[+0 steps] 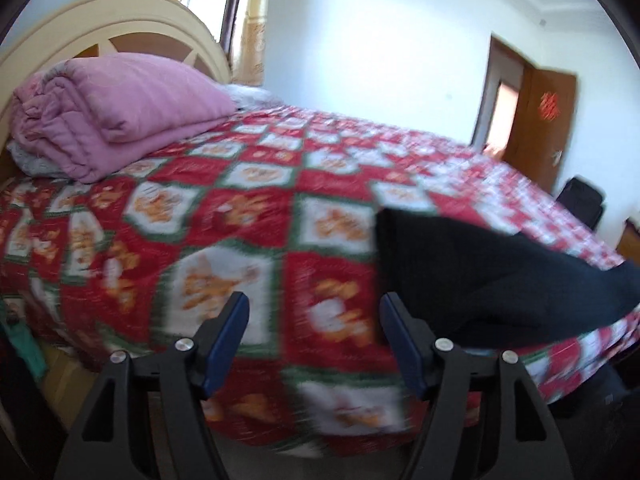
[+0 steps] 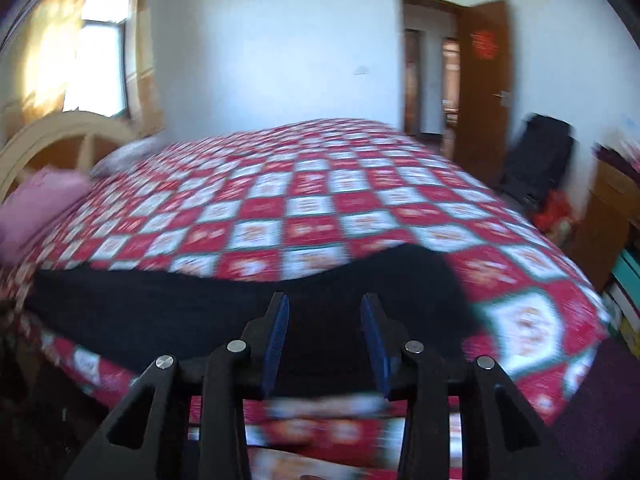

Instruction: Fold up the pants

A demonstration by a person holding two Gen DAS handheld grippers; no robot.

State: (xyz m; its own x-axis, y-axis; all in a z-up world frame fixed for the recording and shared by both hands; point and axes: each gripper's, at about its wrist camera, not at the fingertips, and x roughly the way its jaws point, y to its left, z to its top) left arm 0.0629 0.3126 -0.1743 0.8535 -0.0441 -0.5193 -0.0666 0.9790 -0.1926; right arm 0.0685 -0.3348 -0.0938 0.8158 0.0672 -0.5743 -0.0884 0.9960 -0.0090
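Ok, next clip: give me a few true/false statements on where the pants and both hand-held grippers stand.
1. The dark pants lie on the checked bedspread. True.
2. The left hand-held gripper is clamped on the pants. False: its jaws stand open, nothing between them.
3. The right hand-held gripper is open. True.
4. The pink quilt covers the pants. False: it sits apart, by the headboard.

Left gripper [image 1: 314, 312] jaws stand apart, empty, above the red patterned bedspread [image 1: 248, 216]. Dark pants [image 1: 472, 268] lie flat at right. Folded pink quilt [image 1: 108, 108] rests beside the headboard [image 1: 120, 28].
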